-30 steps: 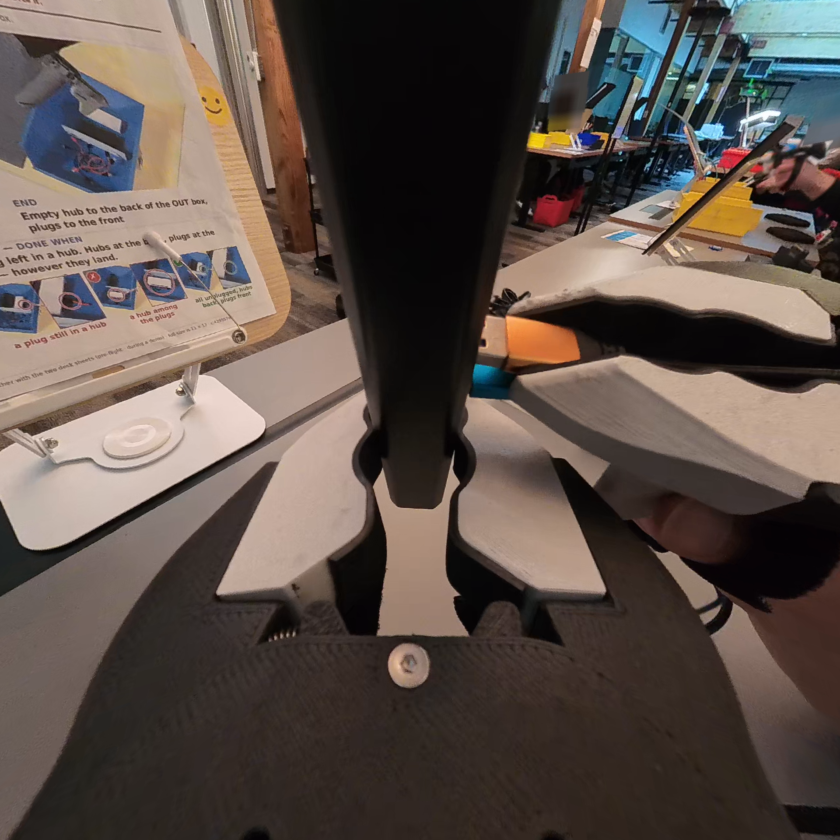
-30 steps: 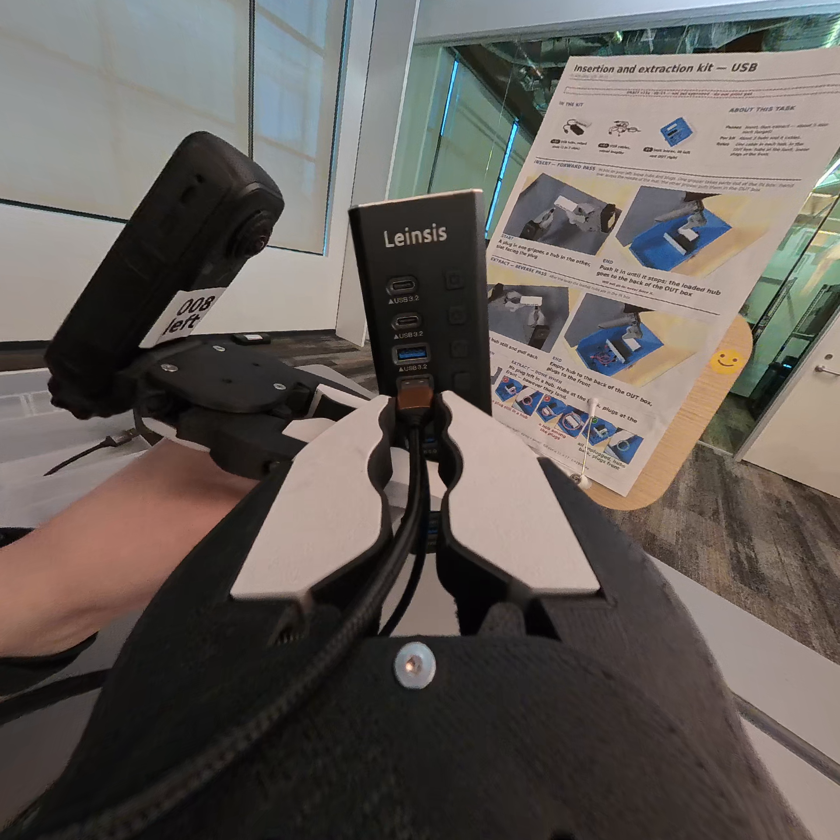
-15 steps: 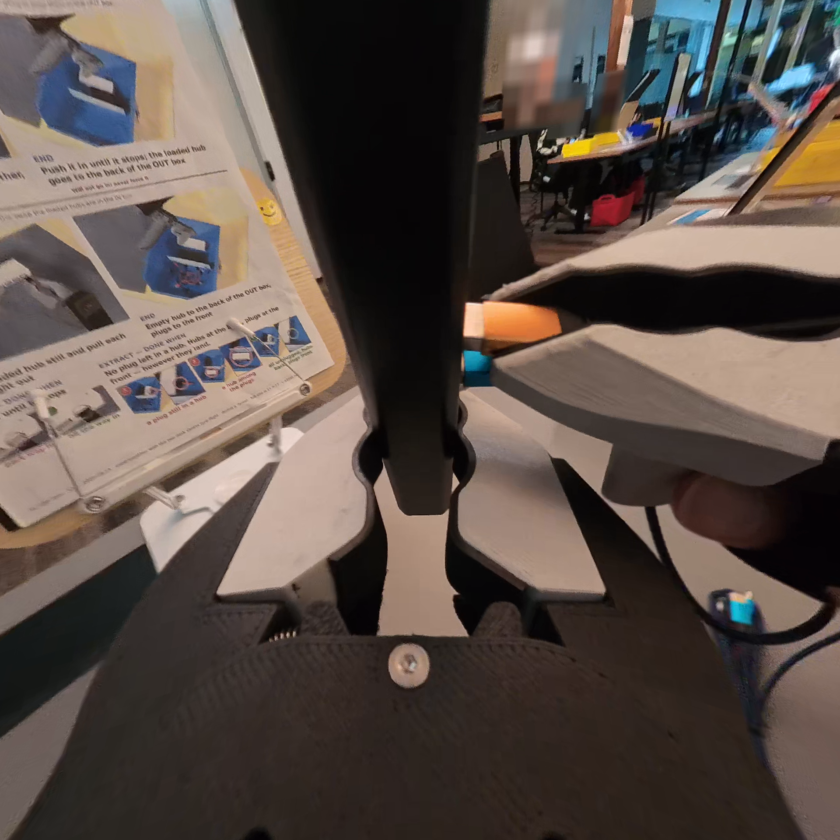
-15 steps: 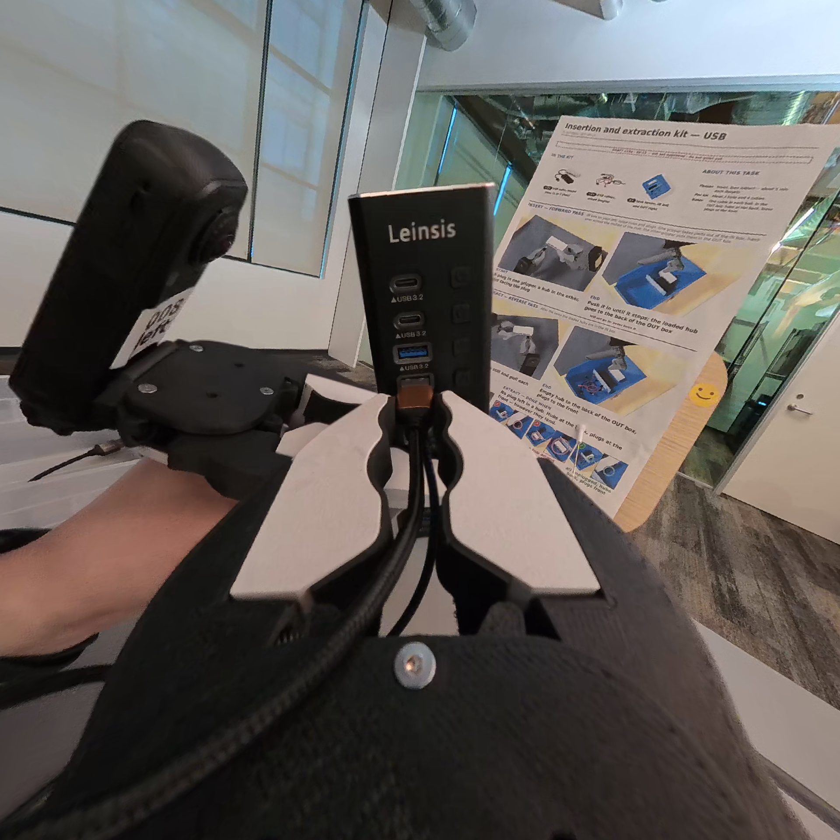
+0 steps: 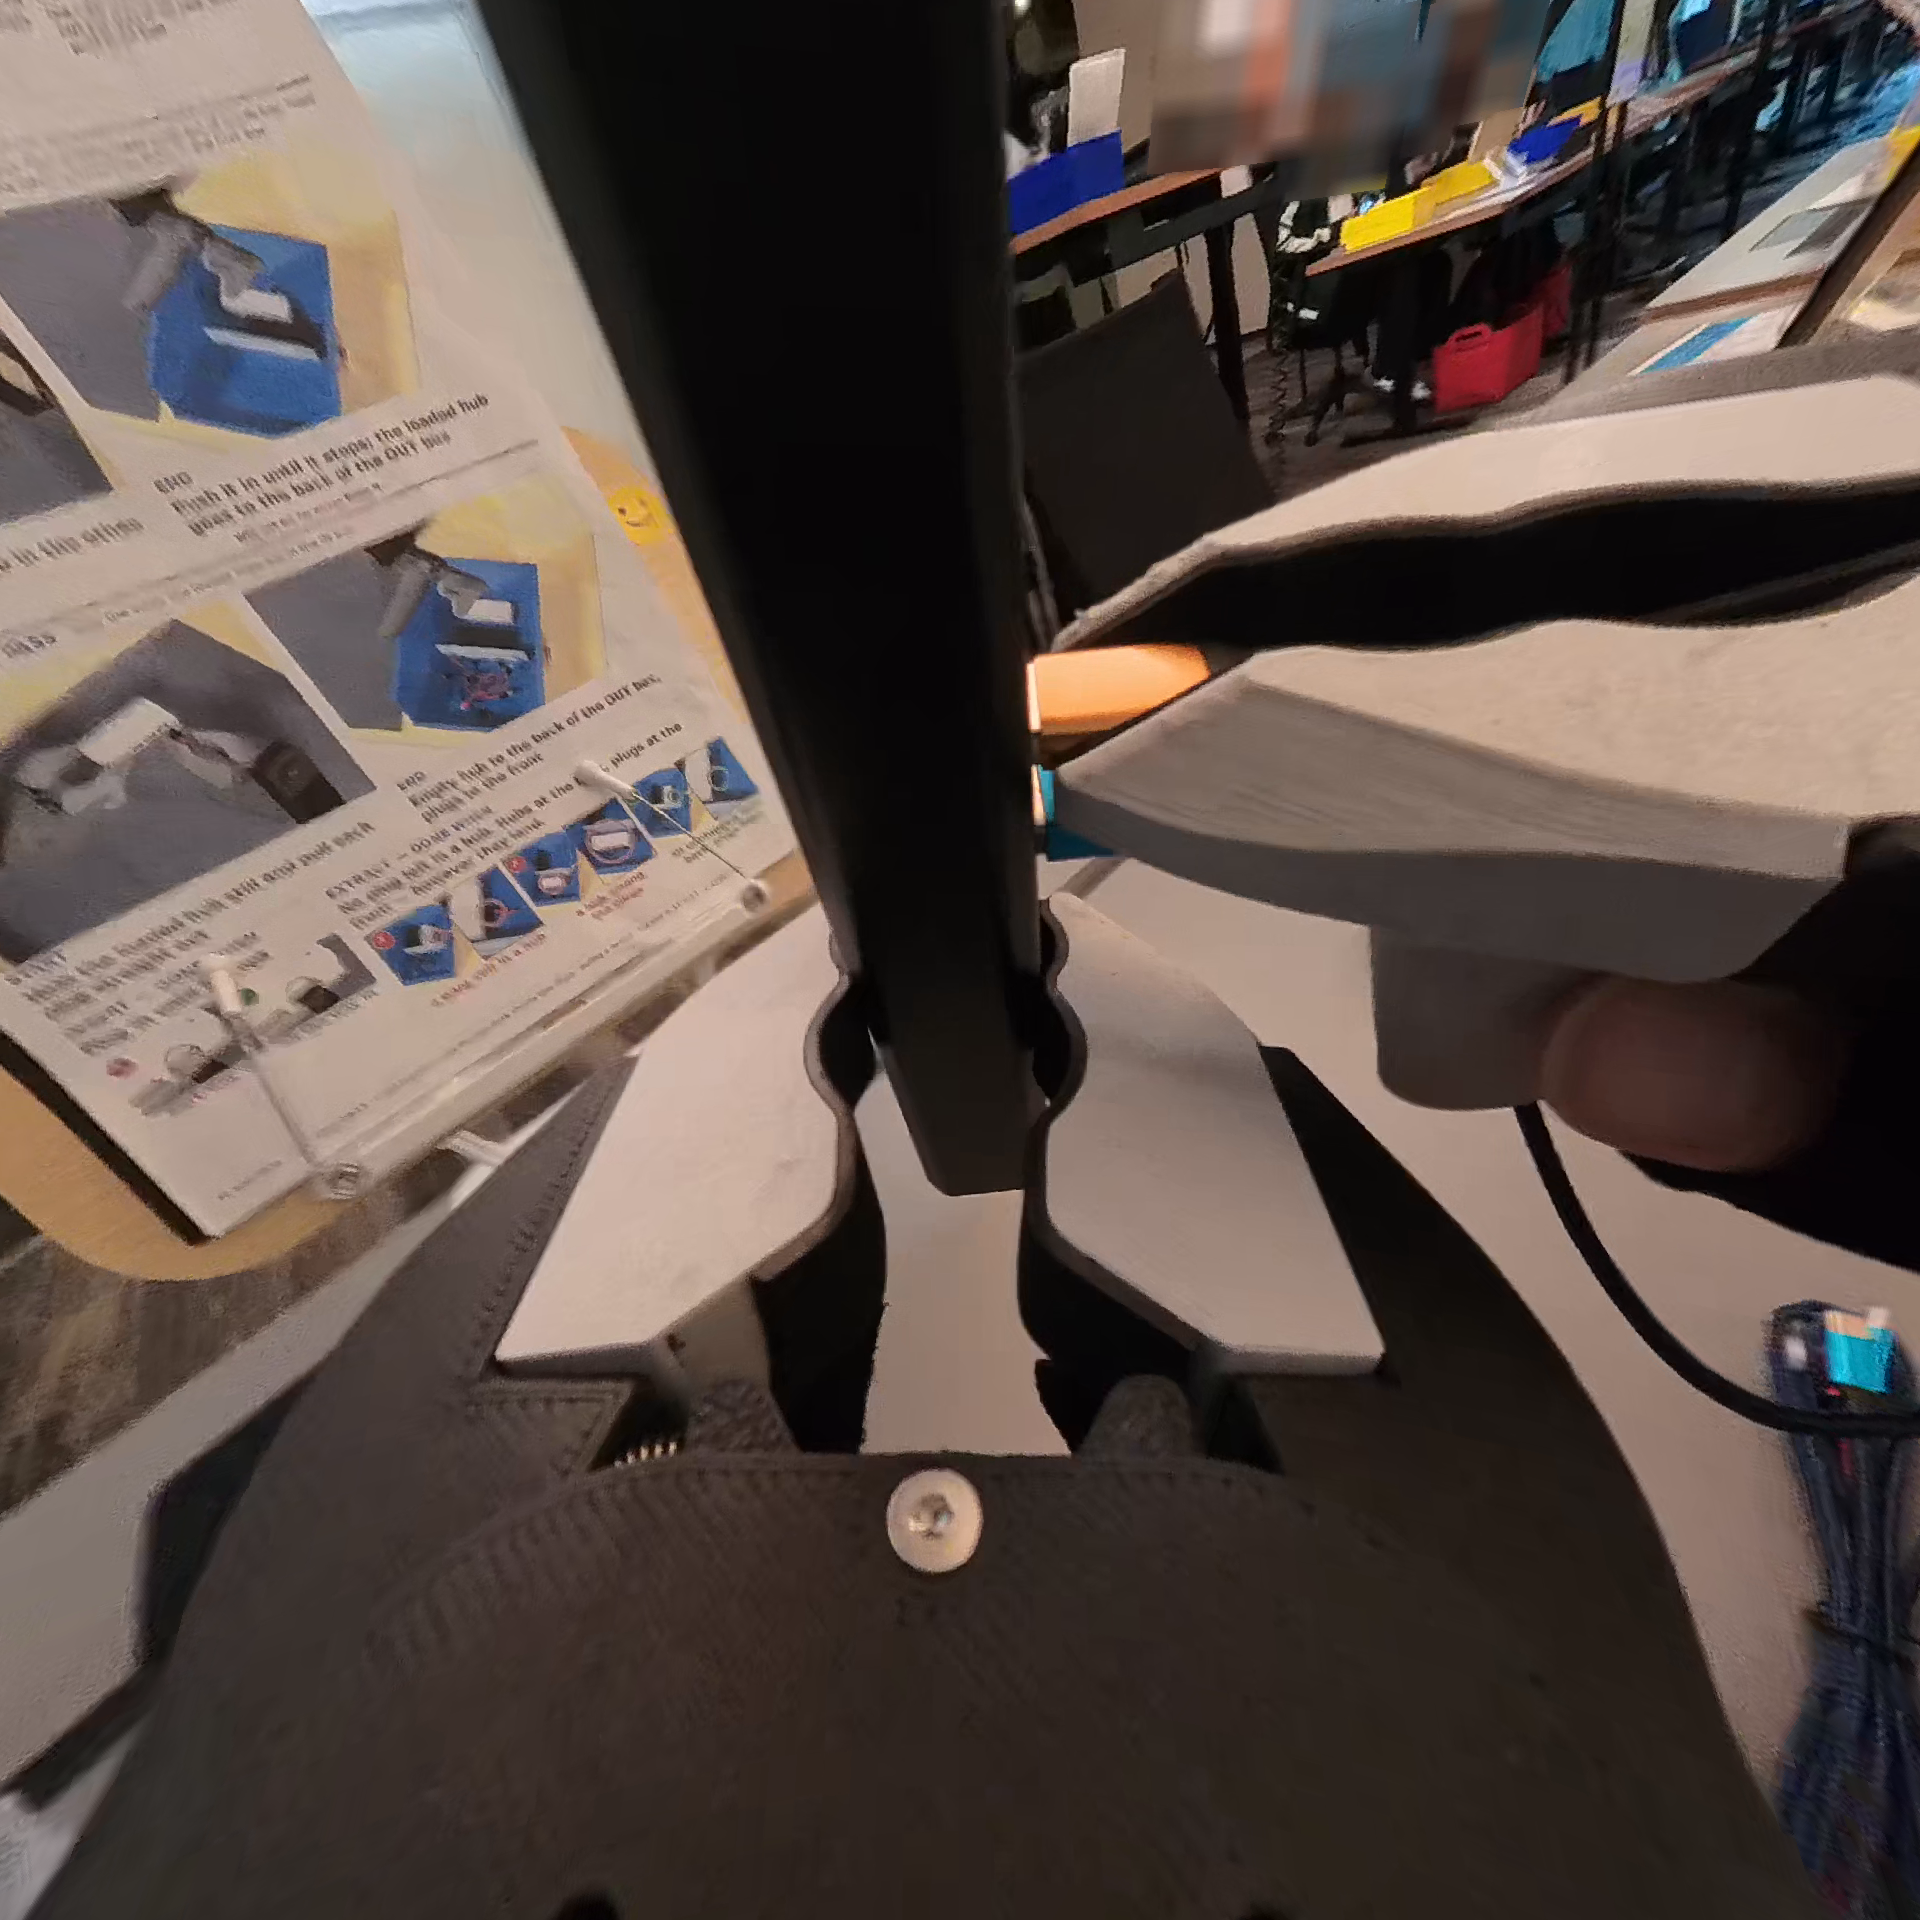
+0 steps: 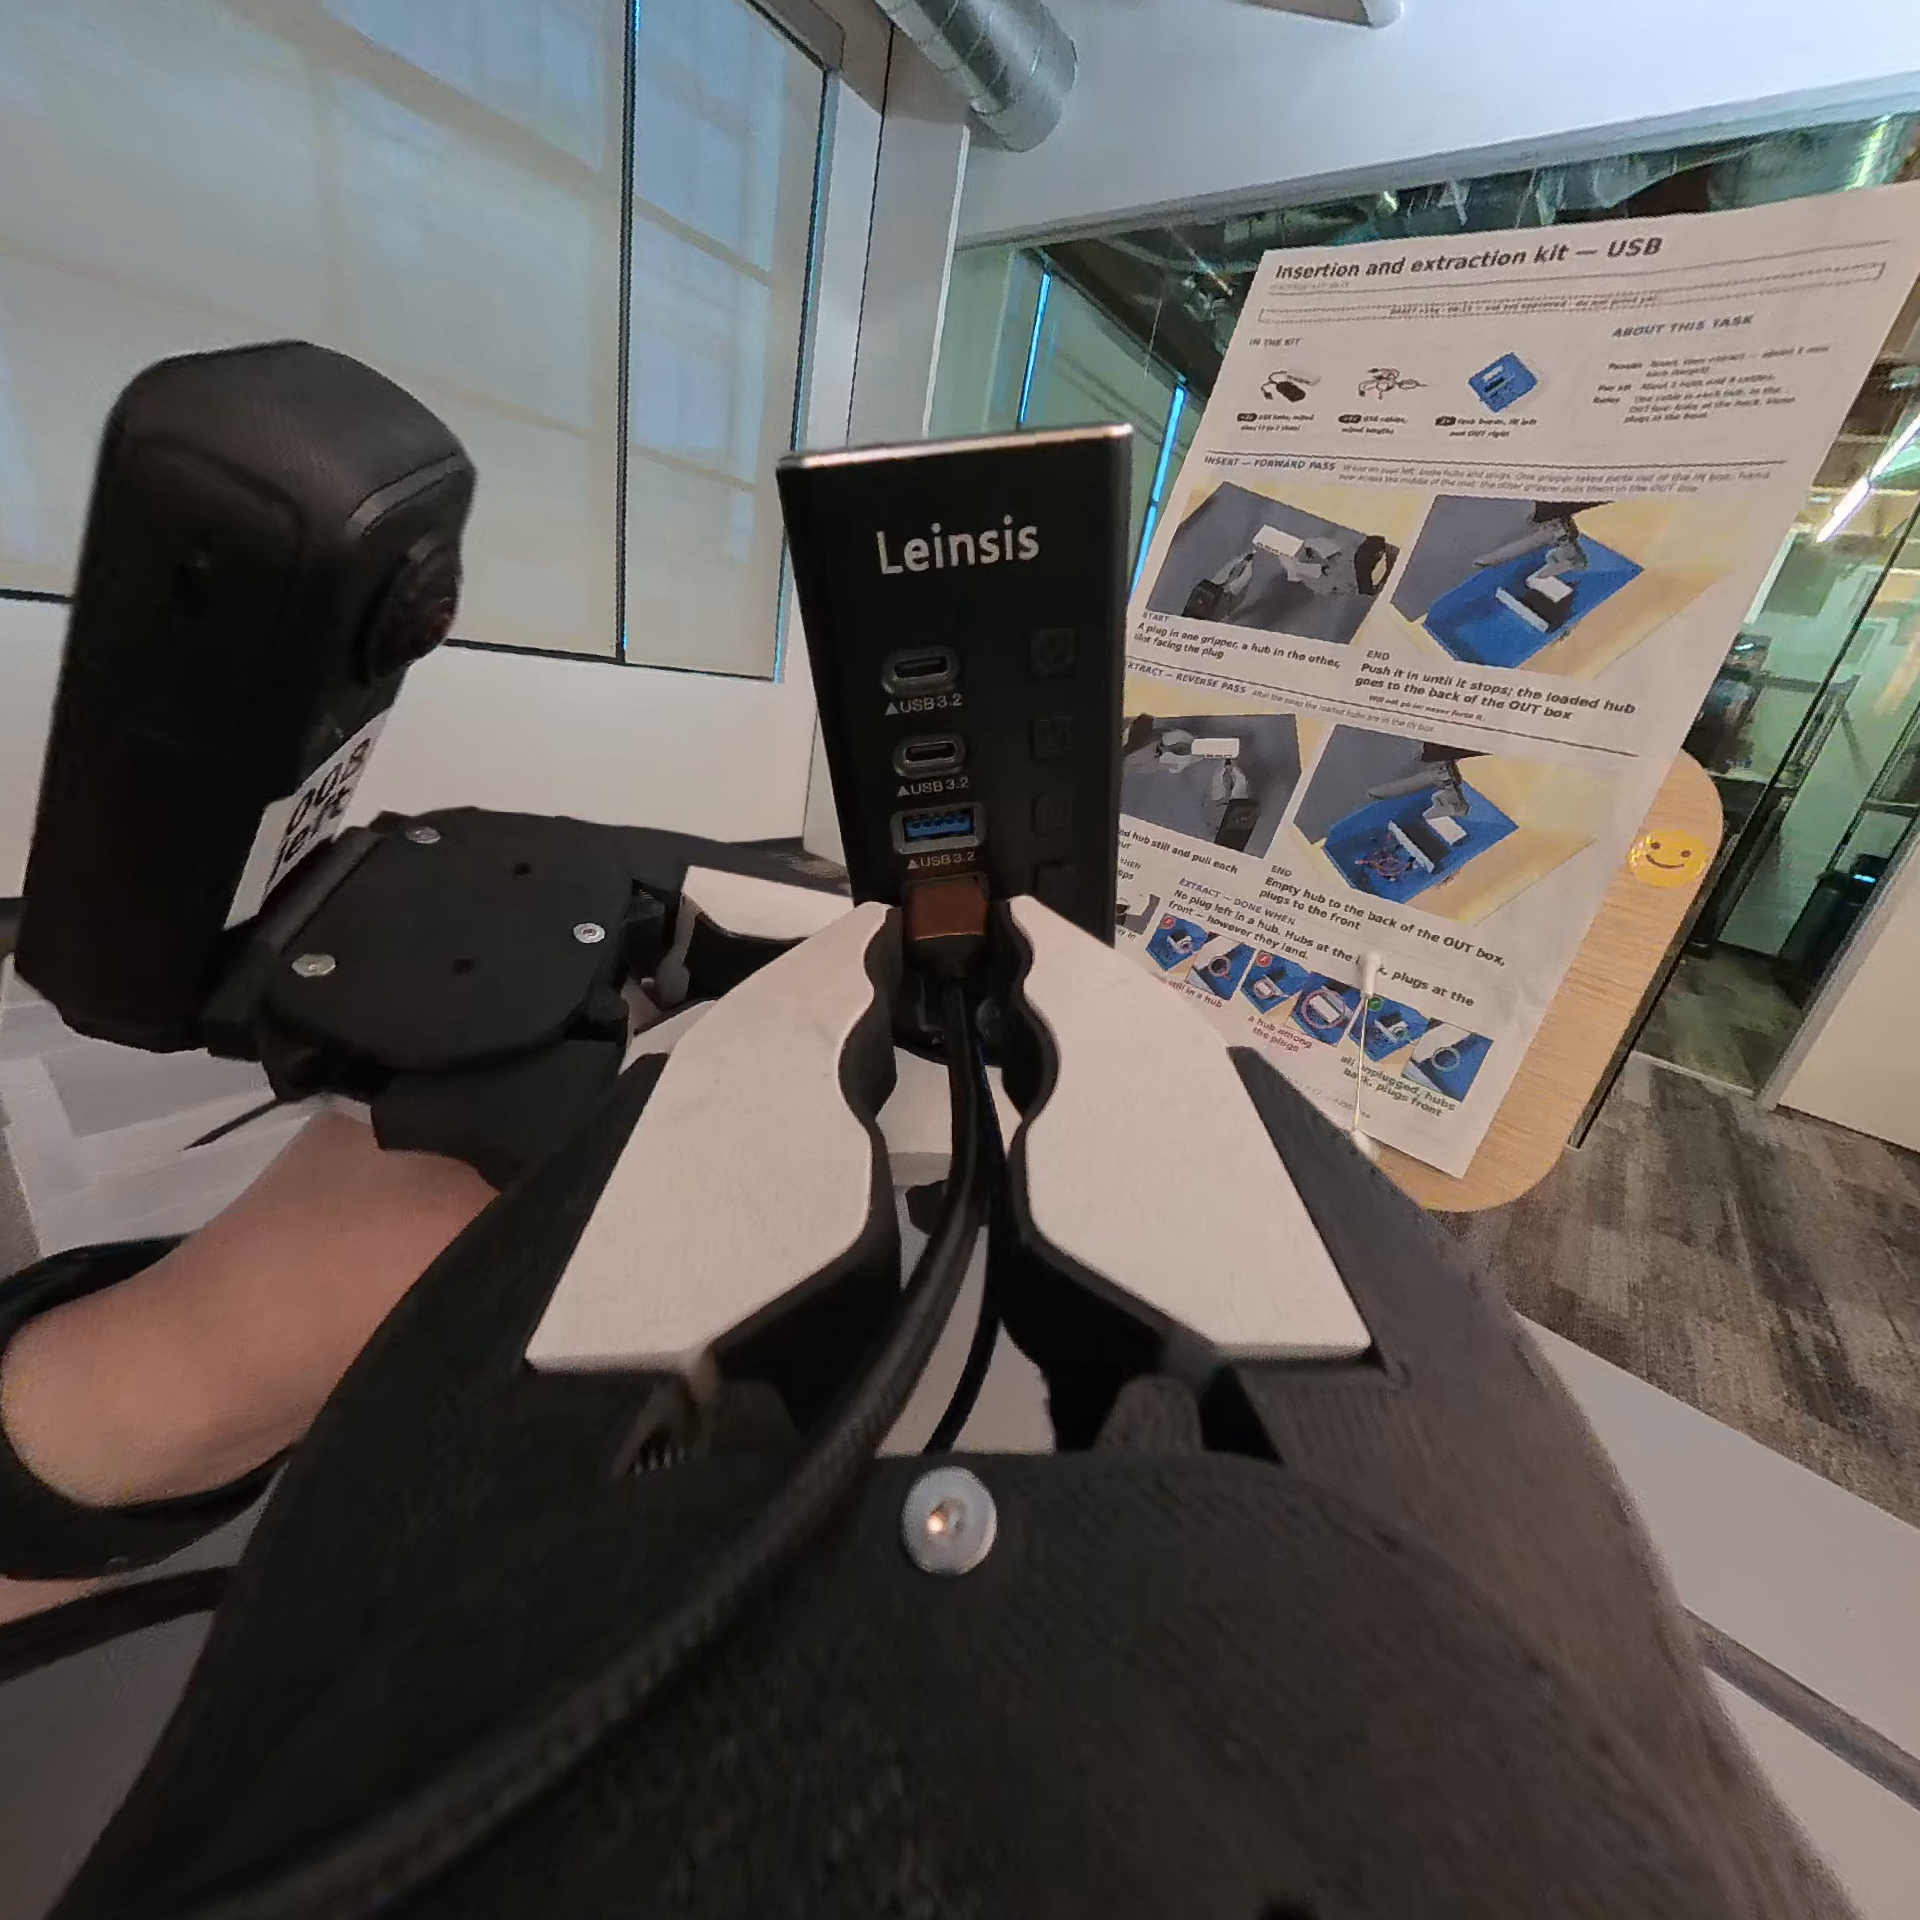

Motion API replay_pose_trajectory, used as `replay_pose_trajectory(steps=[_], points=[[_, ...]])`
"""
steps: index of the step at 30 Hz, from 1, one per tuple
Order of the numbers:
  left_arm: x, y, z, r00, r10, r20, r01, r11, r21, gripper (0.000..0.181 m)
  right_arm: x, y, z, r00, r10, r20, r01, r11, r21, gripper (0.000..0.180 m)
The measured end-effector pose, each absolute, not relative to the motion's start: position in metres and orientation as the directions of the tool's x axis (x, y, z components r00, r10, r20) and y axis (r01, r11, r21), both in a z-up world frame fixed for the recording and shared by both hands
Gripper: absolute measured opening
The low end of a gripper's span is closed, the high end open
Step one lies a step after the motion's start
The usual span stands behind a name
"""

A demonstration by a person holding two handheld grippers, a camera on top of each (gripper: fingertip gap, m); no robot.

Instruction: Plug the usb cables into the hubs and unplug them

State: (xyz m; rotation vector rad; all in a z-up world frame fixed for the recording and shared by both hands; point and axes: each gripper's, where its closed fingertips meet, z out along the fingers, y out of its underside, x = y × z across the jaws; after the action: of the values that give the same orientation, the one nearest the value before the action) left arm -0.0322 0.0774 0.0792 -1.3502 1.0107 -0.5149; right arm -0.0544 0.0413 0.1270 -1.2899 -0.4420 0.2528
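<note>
Left gripper (image 5: 940, 1049) fingers pinch upright black hub (image 6: 956, 665). Right gripper (image 6: 940, 997) fingers pinch orange plug (image 6: 943, 914), seated in the hub's lowest port.

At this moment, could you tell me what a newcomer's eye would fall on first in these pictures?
First, the black hub standing upright at centre, clamped at its lower end by the left tool. Next, the orange plug in the right tool, seated at the hub's lowest port, under the blue one. Behind, to the right, an illustrated instruction sheet leans on its stand.
</note>
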Motion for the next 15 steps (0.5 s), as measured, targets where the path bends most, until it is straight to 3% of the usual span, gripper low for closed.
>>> replay_pose_trajectory(steps=[2, 10, 15], points=[[-0.029, 0.079, 0.073, 0.47, -0.856, -0.218, -0.209, 0.132, -0.969, 0.026, -0.055, 0.046, 0.125, 0.883, 0.429, 0.188, 0.083, 0.252, -0.964, 0.016], [-0.029, 0.114, 0.019, 0.367, -0.928, 0.058, -0.144, -0.118, -0.982, 0.026, -0.053, 0.057, 0.092, 0.757, 0.64, 0.128, 0.129, 0.045, -0.991, 0.053], [-0.034, 0.137, -0.024, 0.379, -0.921, 0.093, -0.184, -0.173, -0.968, 0.026, -0.034, 0.063, 0.039, 0.693, 0.707, 0.144, 0.332, -0.136, -0.933, 0.052]])
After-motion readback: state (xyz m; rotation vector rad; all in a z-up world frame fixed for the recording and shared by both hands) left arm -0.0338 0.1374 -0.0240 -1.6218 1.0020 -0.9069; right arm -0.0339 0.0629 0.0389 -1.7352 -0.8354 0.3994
